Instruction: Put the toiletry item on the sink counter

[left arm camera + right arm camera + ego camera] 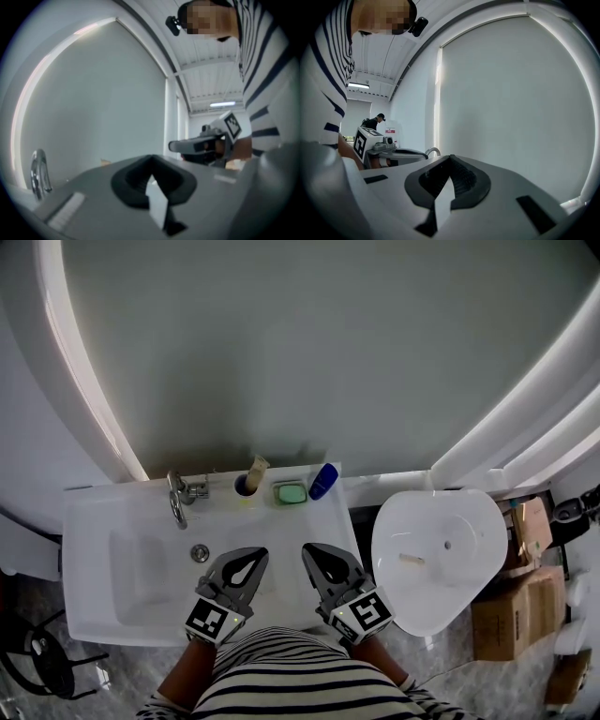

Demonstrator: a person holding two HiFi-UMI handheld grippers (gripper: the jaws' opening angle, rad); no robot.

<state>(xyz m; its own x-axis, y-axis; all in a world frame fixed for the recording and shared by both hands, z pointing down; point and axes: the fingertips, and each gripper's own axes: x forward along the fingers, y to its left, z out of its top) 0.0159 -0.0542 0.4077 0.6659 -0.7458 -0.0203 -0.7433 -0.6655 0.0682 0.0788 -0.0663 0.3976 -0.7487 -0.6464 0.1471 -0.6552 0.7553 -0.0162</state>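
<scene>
A: Entry one?
B: Blue toiletry item [323, 481]: lying on the tabletop [94, 510] at its back edge, just beside the green soap dish [291, 492].
A: Entry two?
B: Left gripper [255, 557], right gripper [312, 551]: jaws pressed together, nothing between them, over the basin's front, well apart from the item.

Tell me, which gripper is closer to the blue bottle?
The right. The right gripper is almost straight in front of the blue bottle at the back of the sink; the left gripper is off toward the faucet side.
</scene>
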